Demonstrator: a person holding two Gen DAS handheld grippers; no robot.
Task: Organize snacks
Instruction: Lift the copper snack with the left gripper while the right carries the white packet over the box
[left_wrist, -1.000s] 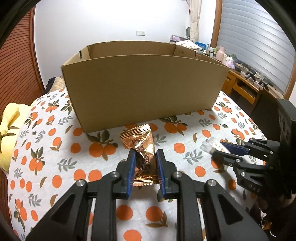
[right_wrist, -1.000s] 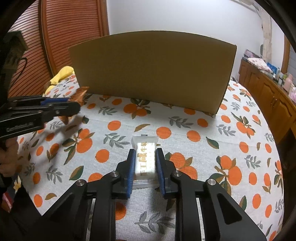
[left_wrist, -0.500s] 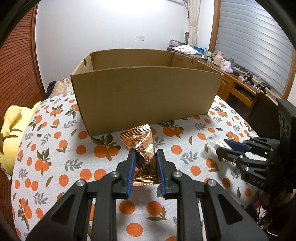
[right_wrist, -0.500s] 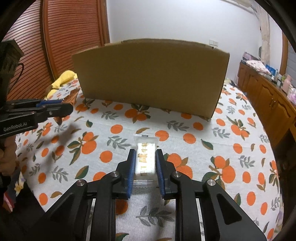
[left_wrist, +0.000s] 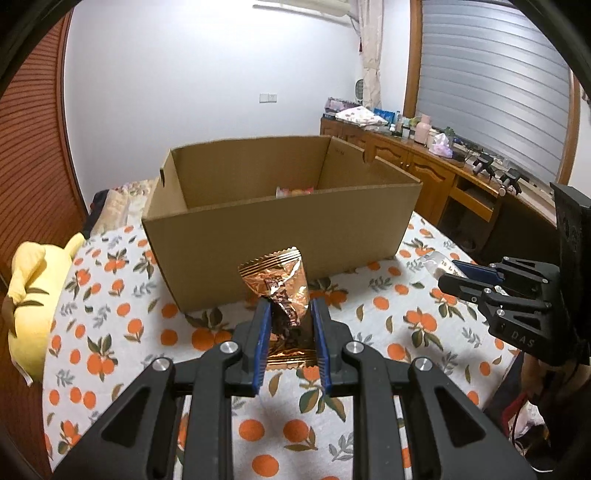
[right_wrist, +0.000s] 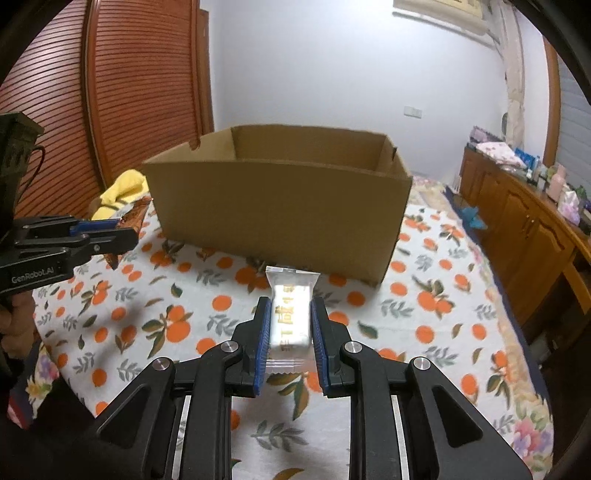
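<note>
Copper-foil snack sits clamped in the left gripper, white bar in the right gripper. Both have risen off the tabletop; the box ahead now shows its inside, so dropping in looks next.

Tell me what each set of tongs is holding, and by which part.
Left tongs: copper packet, pinched across its lower half, crimped top sticking out. Right tongs: white packet, clamped by its long sides around the middle.
</note>
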